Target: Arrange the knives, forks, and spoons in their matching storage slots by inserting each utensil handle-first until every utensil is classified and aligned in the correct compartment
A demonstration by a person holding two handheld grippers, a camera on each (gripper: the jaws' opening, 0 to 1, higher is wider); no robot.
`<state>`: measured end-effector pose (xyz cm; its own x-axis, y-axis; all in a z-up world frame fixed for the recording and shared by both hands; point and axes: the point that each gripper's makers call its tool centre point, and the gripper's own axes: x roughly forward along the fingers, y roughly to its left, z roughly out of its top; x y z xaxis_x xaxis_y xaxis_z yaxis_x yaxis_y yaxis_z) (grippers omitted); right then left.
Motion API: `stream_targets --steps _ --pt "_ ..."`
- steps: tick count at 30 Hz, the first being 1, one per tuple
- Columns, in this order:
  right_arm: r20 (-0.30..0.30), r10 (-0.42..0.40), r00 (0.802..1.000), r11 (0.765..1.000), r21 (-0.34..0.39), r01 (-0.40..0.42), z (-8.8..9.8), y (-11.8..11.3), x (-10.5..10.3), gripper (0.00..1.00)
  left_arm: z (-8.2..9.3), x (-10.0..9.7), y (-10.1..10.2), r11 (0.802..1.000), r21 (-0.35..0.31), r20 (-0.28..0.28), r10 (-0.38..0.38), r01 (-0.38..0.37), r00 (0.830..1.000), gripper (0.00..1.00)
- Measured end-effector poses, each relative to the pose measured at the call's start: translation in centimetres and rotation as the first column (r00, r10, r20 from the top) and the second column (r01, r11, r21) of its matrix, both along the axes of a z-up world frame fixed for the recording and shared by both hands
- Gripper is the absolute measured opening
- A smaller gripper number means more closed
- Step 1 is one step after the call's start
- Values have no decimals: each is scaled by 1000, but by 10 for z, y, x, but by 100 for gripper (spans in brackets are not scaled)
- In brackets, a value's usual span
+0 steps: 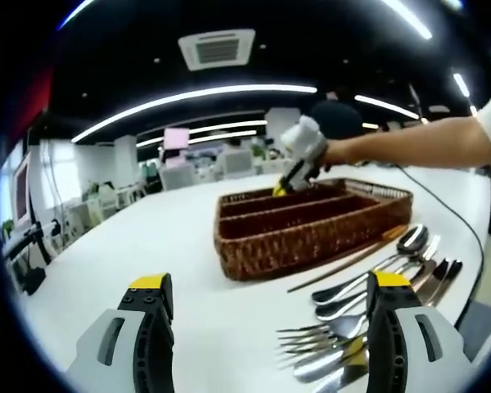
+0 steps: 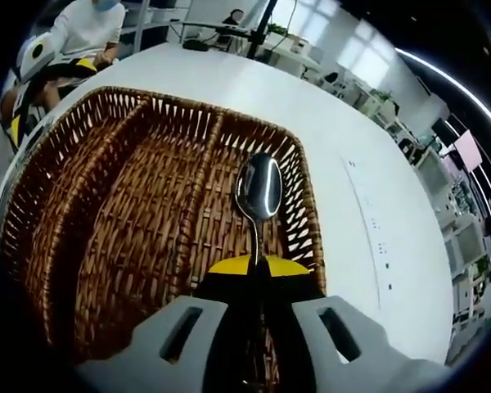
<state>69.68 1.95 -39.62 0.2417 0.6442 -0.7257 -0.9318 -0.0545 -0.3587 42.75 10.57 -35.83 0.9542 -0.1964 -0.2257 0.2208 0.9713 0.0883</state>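
Two tools are in use. Left tool (image 1: pixel 270 327): jaws spread wide, nothing between them, held low over the white counter (image 1: pixel 180 237). Ahead of it, slightly right, stands the wicker tray (image 1: pixel 303 225) with three long compartments. Near its right jaw, the forks (image 1: pixel 323 340), spoons (image 1: pixel 376 274) and knives (image 1: pixel 438 274) lie loose on the counter, just beside the tray's near wall. A thin brown stick (image 1: pixel 348 262) lies between tray and spoons.

Right tool (image 2: pixel 258 266): jaws pressed together, pinching a spoon (image 2: pixel 259 192) by its handle, bowl pointing away from the tool. The spoon is over the tray's (image 2: pixel 106 213) right-hand compartment as seen from this tool. In the left gripper view, this right tool (image 1: pixel 299 160) is over the tray's far side.
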Motion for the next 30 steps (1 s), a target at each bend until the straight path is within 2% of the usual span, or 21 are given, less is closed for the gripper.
stream_targets --steps 1,4,10,30 --pt "-7 -6 1000 1000 18 6 3 1 3 4 0 1 1 1000 -3 -1 1 -1 1000 99" --pt "5 10 1000 1000 6 -10 3 1 5 4 0 2 1 1000 -5 -1 1 -1 1000 99" --pt "8 0 1000 1000 23 0 4 3 24 4 -3 5 0 1000 1 -13 -8 8 1000 99" --pt "-19 -36 999 998 51 37 3 -1 5 5 -9 1 -3 1000 -8 -18 -15 15 1000 99"
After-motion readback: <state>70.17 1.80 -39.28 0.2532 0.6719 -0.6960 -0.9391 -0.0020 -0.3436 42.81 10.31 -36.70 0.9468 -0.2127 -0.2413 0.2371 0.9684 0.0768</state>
